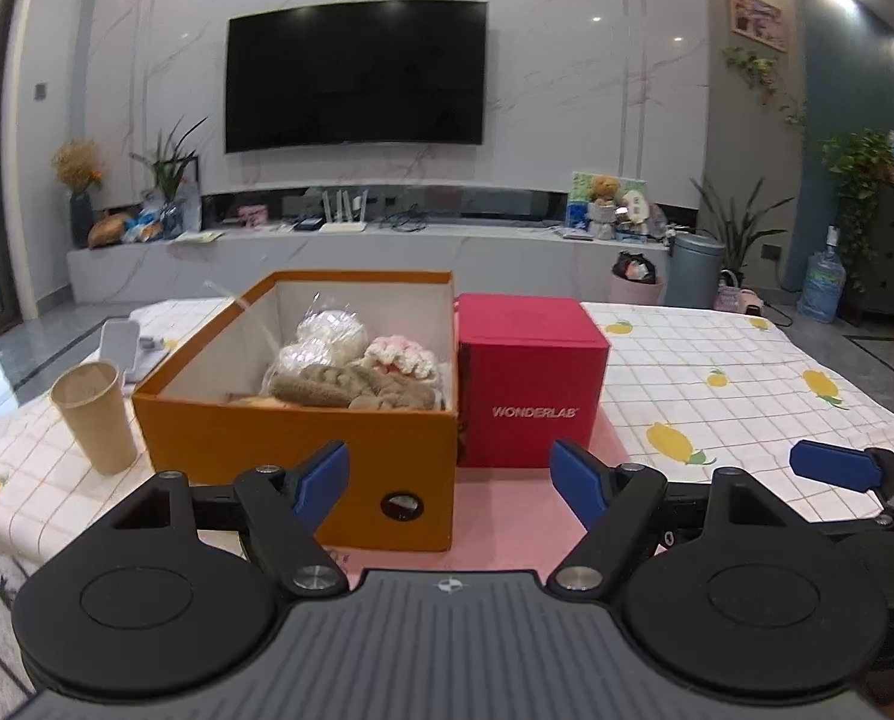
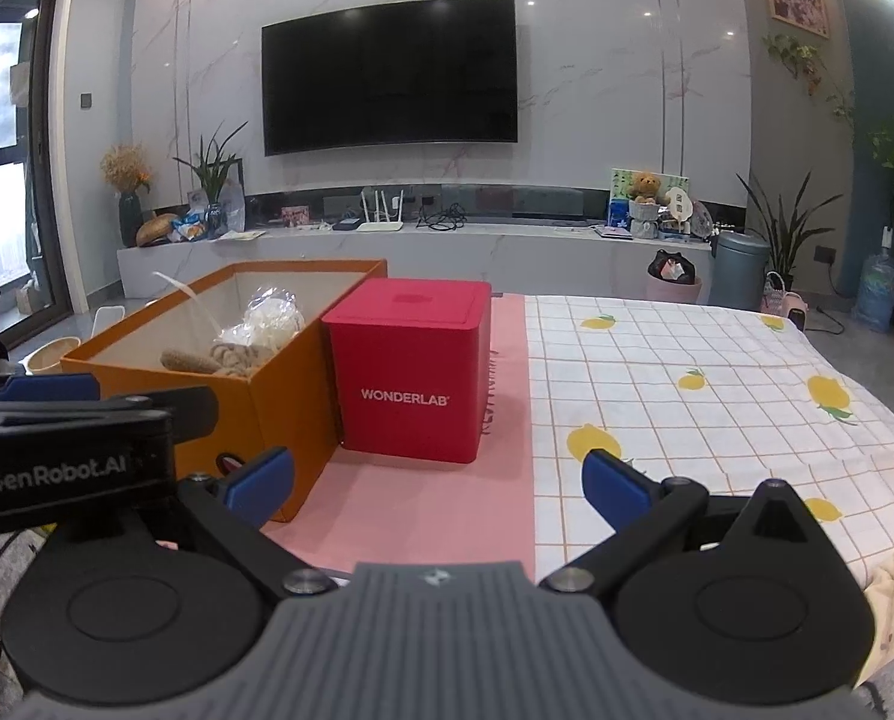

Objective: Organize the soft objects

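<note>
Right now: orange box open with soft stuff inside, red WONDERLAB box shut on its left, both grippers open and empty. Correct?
One error: the red WONDERLAB box stands to the right of the orange box, not its left, as the left wrist view shows. The rest holds: soft items inside, left gripper and right gripper open and empty.

On the table (image 1: 717,348), the open box (image 1: 303,438) holding soft objects (image 1: 351,372) sits left of centre, the closed box (image 1: 525,384) touching its right side, a cup (image 1: 96,420) just left, the television (image 1: 357,75) behind, upper centre.
</note>
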`<state>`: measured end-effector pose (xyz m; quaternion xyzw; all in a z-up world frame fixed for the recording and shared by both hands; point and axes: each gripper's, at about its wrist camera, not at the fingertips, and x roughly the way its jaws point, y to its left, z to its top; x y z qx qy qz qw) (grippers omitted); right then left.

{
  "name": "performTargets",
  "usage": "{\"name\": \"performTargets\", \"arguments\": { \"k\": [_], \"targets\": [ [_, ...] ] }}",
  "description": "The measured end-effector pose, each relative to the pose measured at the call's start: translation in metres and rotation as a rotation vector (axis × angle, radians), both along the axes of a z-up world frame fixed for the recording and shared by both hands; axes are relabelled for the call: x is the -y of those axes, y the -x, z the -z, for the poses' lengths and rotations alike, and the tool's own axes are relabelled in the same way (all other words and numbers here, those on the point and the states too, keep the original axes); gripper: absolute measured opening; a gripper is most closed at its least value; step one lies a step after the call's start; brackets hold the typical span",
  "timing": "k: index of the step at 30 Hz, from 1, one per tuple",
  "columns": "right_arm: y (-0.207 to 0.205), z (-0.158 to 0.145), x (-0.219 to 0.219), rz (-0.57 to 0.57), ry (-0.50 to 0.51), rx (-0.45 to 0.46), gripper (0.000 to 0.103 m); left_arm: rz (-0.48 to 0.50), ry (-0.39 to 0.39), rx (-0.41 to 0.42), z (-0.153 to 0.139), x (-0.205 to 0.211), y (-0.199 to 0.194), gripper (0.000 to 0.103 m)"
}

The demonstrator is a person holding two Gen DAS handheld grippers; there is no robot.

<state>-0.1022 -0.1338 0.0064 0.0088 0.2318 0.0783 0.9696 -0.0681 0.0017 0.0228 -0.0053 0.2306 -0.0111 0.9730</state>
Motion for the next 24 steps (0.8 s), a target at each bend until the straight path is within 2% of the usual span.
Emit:
{"name": "performTargets", "arguments": {
  "k": [24],
  "targets": [
    [0.002, 0.002, 0.0013, -0.01, -0.01, -0.008, 0.1, -0.003, 0.008, -0.005, 0.0015, -0.001, 0.0005, 0.09]
  ]
}}
